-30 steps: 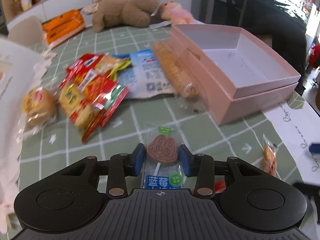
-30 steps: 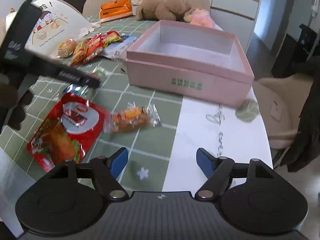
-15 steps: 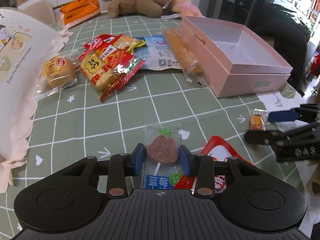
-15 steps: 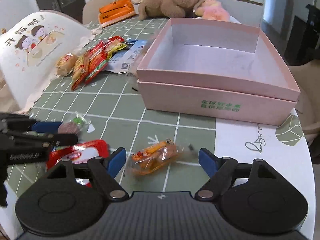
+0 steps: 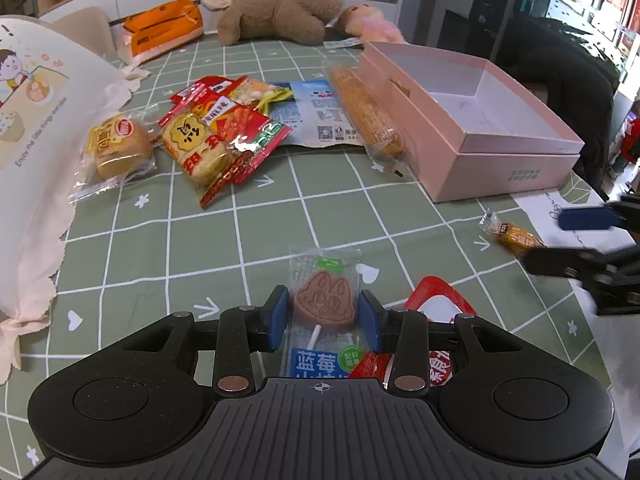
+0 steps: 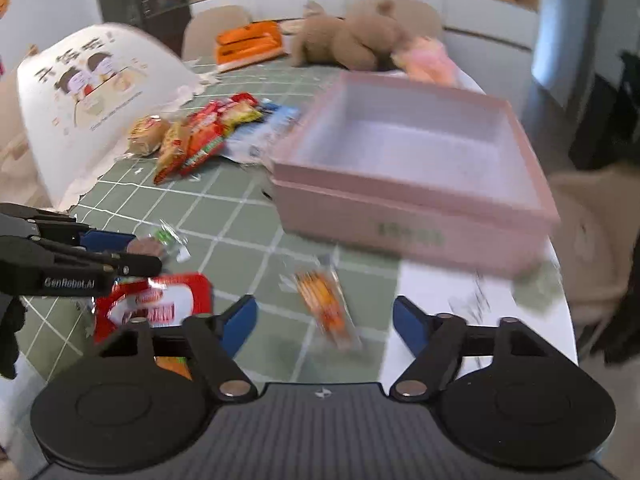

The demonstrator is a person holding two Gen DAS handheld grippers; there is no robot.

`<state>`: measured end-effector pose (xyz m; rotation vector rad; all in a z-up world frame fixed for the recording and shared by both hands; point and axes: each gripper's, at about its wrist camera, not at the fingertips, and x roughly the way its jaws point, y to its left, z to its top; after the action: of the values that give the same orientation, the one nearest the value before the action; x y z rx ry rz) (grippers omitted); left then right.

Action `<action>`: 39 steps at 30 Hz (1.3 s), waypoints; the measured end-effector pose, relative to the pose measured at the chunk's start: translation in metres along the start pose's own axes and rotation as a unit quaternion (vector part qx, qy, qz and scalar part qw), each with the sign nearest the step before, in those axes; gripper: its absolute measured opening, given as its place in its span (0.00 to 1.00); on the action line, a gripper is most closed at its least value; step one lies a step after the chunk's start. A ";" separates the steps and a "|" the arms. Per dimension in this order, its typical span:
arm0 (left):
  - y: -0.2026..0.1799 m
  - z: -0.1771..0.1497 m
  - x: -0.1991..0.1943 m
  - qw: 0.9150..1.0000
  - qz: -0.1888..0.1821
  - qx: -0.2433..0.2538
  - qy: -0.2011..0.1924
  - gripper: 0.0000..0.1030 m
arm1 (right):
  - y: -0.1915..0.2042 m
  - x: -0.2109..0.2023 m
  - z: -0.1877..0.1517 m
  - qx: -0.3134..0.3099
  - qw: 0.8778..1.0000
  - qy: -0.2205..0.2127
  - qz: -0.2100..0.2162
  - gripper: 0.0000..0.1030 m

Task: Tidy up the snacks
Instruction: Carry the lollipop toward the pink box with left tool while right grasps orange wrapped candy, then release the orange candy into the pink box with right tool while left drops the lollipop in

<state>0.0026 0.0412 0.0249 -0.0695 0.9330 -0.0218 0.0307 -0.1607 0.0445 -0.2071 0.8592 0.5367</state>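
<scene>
Left gripper [image 5: 323, 316]: blue pads clamped on either side of a brown rabbit-shaped lollipop in a clear wrapper with a blue label [image 5: 324, 304], held above the green checked tablecloth [image 5: 168, 248]. Right gripper [image 6: 325, 324]: jaws spread wide, nothing between the pads, blurred by motion.

Relative to the open pink rectangular cardboard box [image 5: 472, 148], near to far:
- Red and white flat snack packet [image 5: 436, 308], on the cloth well to the near side of the box, just beside the held lollipop.
- Small orange snack in clear wrap [image 5: 516, 238], near the box's front corner, lying ahead of the right gripper's open pads.
- Long orange corn-like roll in clear film [image 5: 368, 116], lying along the box's left wall; touching or just beside, cannot tell.
- Pale blue printed pouch [image 5: 316, 116], left of that roll.
- Pile of red and yellow cracker packets [image 5: 216, 136], farther left.
- Round wrapped bread bun [image 5: 120, 148], beyond the pile.
- Brown plush bear [image 5: 280, 12], behind the box at the table's far end.
Box interior: no snacks inside.
</scene>
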 end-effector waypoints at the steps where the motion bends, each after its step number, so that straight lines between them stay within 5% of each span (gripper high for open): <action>1: 0.000 0.000 0.000 1.000 0.000 -0.002 0.001 0.42 | 0.001 0.008 0.004 -0.004 1.000 0.007 0.000 0.62; 3: 0.002 0.001 -0.001 1.000 -0.002 -0.009 0.005 0.41 | -0.003 0.023 0.009 0.002 0.999 0.037 -0.001 0.33; 6: 0.004 0.001 -0.008 1.000 -0.017 -0.019 0.011 0.40 | -0.005 0.019 0.010 0.004 0.999 0.050 -0.006 0.19; 12: -0.004 0.029 -0.073 0.997 -0.048 -0.015 -0.064 0.38 | -0.021 -0.056 0.002 0.023 0.999 0.014 0.021 0.19; 16: -0.020 0.094 -0.118 0.982 -0.105 -0.019 -0.157 0.38 | -0.034 -0.096 0.012 0.030 0.999 -0.023 0.003 0.19; 23: -0.055 0.189 -0.079 0.957 -0.199 -0.044 -0.204 0.39 | -0.048 -0.120 0.032 0.037 0.997 -0.055 -0.042 0.19; 27: -0.060 0.198 -0.034 0.967 -0.160 -0.060 -0.188 0.38 | -0.051 -0.117 0.031 0.039 0.997 -0.047 -0.054 0.19; 30: -0.045 0.184 -0.033 0.959 -0.191 -0.089 -0.188 0.38 | -0.056 -0.119 0.029 0.042 0.996 -0.051 -0.054 0.19; 32: -0.034 0.177 -0.036 0.963 -0.177 -0.084 -0.185 0.38 | -0.066 -0.117 0.037 0.057 0.996 -0.054 -0.046 0.19; 39: 0.026 0.143 -0.047 0.972 -0.102 -0.136 -0.164 0.38 | -0.069 -0.078 0.118 0.044 0.994 -0.085 -0.060 0.20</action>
<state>0.0896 0.0766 0.1455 -0.4118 0.5899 -0.0707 0.1043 -0.2025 0.1775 -0.1301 0.6980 0.3974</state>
